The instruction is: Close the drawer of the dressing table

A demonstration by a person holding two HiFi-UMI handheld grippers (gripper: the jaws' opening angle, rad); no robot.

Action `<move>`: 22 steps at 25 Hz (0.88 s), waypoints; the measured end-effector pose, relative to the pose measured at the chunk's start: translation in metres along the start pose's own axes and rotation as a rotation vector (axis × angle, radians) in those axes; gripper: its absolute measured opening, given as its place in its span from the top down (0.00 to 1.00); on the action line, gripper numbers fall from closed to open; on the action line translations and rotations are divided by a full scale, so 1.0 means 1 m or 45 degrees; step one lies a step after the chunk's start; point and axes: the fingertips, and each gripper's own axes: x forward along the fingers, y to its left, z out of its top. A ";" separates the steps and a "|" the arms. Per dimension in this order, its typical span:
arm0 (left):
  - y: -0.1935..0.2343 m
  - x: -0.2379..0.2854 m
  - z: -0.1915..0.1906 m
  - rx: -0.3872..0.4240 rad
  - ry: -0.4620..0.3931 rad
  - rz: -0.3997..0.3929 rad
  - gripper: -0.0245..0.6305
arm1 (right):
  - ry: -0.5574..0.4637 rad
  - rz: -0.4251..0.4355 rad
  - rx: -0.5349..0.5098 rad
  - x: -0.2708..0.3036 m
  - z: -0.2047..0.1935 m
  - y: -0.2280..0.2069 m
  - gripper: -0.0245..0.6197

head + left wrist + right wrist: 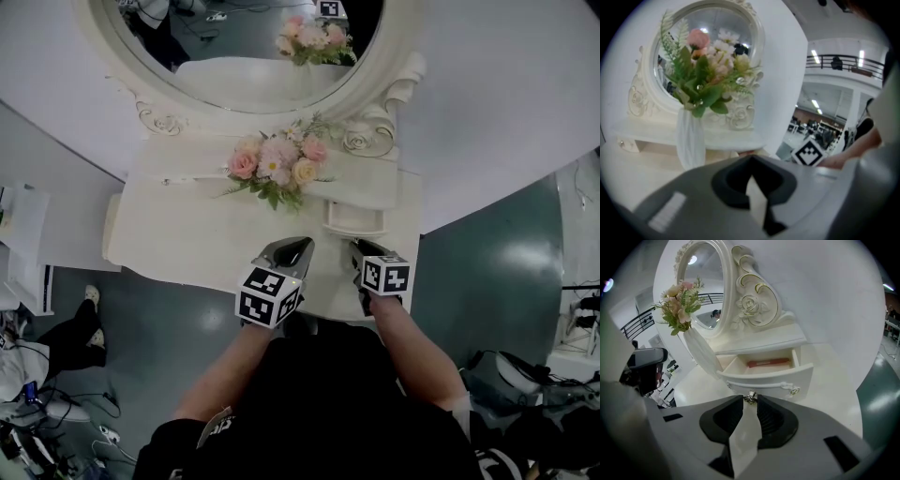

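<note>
A small white drawer (764, 376) stands pulled out under the mirror's base at the right of the dressing table (187, 234), with a red thing (768, 363) lying inside. Its metal knob (750, 397) sits between the tips of my right gripper (750, 401), whose pads press on it. From the head view, the drawer (353, 217) lies just ahead of the right gripper (361, 246). My left gripper (298, 246) hovers over the tabletop to the left of it, shut with nothing in it (751, 161).
A white vase of pink flowers (277, 169) stands mid-table in front of the oval mirror (234, 47), left of the drawer. The wall runs behind the table. Grey floor lies on both sides, with cables and gear at the lower corners.
</note>
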 end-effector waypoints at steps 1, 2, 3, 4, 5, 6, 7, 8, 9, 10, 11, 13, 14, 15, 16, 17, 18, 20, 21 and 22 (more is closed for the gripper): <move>0.001 0.000 0.000 -0.002 0.000 0.000 0.95 | 0.004 0.004 0.004 0.001 -0.001 0.000 0.83; 0.001 0.001 0.000 -0.004 0.002 0.000 0.95 | 0.006 0.007 0.009 0.002 -0.001 0.000 0.83; 0.002 0.001 -0.001 -0.007 0.003 0.000 0.95 | 0.005 0.009 0.015 0.003 -0.002 0.000 0.83; 0.002 0.002 -0.001 -0.010 0.006 -0.001 0.95 | 0.003 0.010 0.026 0.003 -0.003 0.000 0.83; 0.002 0.002 -0.002 -0.013 0.009 -0.002 0.95 | -0.001 0.013 0.044 0.003 -0.003 0.000 0.83; 0.002 0.003 -0.003 -0.016 0.012 -0.003 0.95 | -0.008 0.018 0.069 0.003 -0.003 -0.001 0.82; 0.002 0.003 -0.005 -0.018 0.015 -0.005 0.95 | -0.017 0.023 0.093 0.003 -0.002 -0.001 0.82; 0.001 0.004 -0.006 -0.021 0.018 -0.007 0.95 | -0.024 0.024 0.106 0.002 -0.002 -0.001 0.82; 0.001 0.005 -0.006 -0.022 0.020 -0.010 0.95 | -0.028 0.023 0.106 0.002 -0.002 -0.001 0.82; 0.000 0.005 -0.007 -0.023 0.021 -0.013 0.95 | -0.030 0.020 0.099 0.002 -0.002 -0.001 0.82; -0.001 0.006 -0.007 -0.024 0.021 -0.015 0.95 | -0.028 0.017 0.087 0.003 -0.001 -0.001 0.82; -0.002 0.008 -0.008 -0.024 0.019 -0.020 0.95 | -0.019 0.008 0.049 0.004 -0.001 -0.001 0.82; -0.003 0.008 -0.008 -0.024 0.016 -0.021 0.95 | -0.013 0.002 0.026 0.004 -0.001 -0.001 0.82; -0.003 0.008 -0.008 -0.025 0.014 -0.023 0.95 | -0.008 -0.003 0.002 0.003 -0.001 -0.001 0.82; -0.004 0.007 -0.007 -0.027 0.011 -0.024 0.95 | -0.003 -0.006 -0.019 0.002 -0.001 0.000 0.81; -0.004 0.006 -0.007 -0.030 0.007 -0.025 0.95 | -0.001 -0.005 -0.039 0.000 0.000 0.000 0.80; -0.004 0.006 -0.006 -0.032 0.001 -0.026 0.95 | 0.002 0.000 -0.058 -0.004 0.001 0.001 0.79; -0.004 0.004 -0.004 -0.036 -0.014 -0.025 0.95 | 0.006 0.016 -0.117 -0.013 0.004 0.003 0.77; -0.003 0.003 -0.002 -0.037 -0.022 -0.023 0.95 | 0.008 0.022 -0.162 -0.018 0.005 0.004 0.76; -0.002 0.003 -0.001 -0.039 -0.030 -0.021 0.95 | 0.011 0.025 -0.215 -0.023 0.008 0.005 0.76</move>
